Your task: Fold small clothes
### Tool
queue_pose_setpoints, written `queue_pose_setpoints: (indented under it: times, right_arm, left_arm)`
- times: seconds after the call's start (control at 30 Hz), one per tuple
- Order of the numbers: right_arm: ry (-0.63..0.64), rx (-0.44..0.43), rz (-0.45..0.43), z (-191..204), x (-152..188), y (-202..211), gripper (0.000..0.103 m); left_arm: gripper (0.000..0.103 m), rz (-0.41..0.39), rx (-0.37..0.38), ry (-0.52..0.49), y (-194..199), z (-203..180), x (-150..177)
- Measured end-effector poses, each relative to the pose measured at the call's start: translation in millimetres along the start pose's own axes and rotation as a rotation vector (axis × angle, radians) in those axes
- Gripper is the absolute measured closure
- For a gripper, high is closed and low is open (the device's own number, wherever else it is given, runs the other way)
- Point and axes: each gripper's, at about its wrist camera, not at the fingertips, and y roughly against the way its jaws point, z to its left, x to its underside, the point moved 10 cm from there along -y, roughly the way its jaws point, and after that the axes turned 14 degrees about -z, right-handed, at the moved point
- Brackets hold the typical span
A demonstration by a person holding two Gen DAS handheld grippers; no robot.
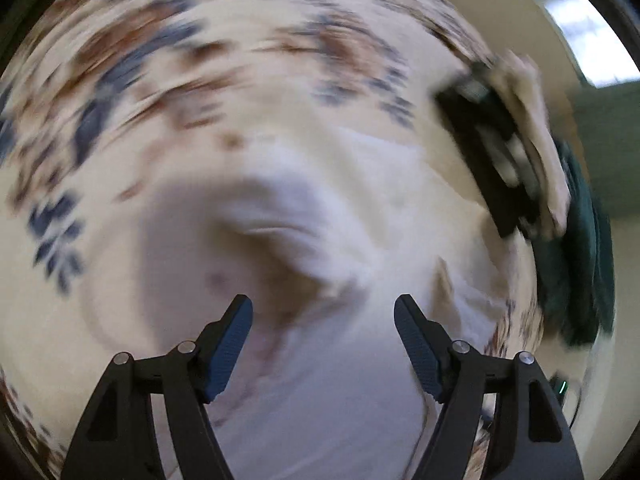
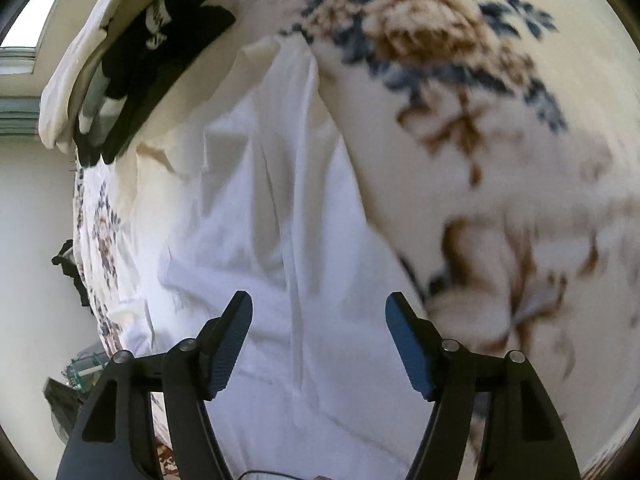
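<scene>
Left gripper (image 1: 323, 312): jaws spread wide, nothing between them, hovering just above the white garment (image 1: 304, 380). Right gripper (image 2: 319, 310): same, jaws apart and empty, over the same white garment (image 2: 272, 208).

The garment lies rumpled on the floral blanket (image 2: 460, 80), long creases running away from the right gripper. Looks like the reach-for-a-grasp step, fold not yet started.

To do it well: each gripper should pick an edge or corner, not the middle of the cloth; pinch one layer only, avoid catching the blanket pile underneath; tension the cloth between both grippers before folding so the creases flatten.

The left view is heavily motion-blurred; the garment reads only as a pale mound with a shadowed fold, edges not traceable. The right view is sharper: it shows the garment's far end and side edge against the blanket.

Farther off, a pile of other clothes: black item with white print (image 2: 160, 48) and a cream cloth (image 2: 80, 68) beside it. The left view adds a dark green fabric (image 1: 576, 264) next to that pile, which the right view does not show.
</scene>
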Motion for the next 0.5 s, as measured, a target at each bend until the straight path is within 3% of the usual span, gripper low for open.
queue_pose_setpoints:
  times: [0.13,0.23,0.27,0.3,0.4,0.5]
  right_arm:
    - [-0.035,0.009,0.032,-3,27,-5,0.032]
    - [-0.060,0.028,0.023,-7,34,-9,0.032]
    - [-0.068,0.037,0.019,-8,35,-10,0.032]
    - [-0.077,0.047,0.013,-11,35,-10,0.032]
    - [-0.091,0.066,-0.001,-12,34,-10,0.032]
    - [-0.090,0.074,-0.010,-12,30,-9,0.032]
  left_arm:
    - [0.032,-0.017,0.076,0.235,-21,21,-9]
    - [0.035,-0.040,0.124,0.318,-42,20,-23]
    - [0.056,-0.069,0.140,0.320,-45,16,-29]
    - [0.101,-0.100,0.129,0.295,-47,12,-37]
    - [0.101,-0.163,0.138,0.134,-41,-22,-52]
    - [0.101,-0.185,0.169,-0.192,-28,-85,-44]
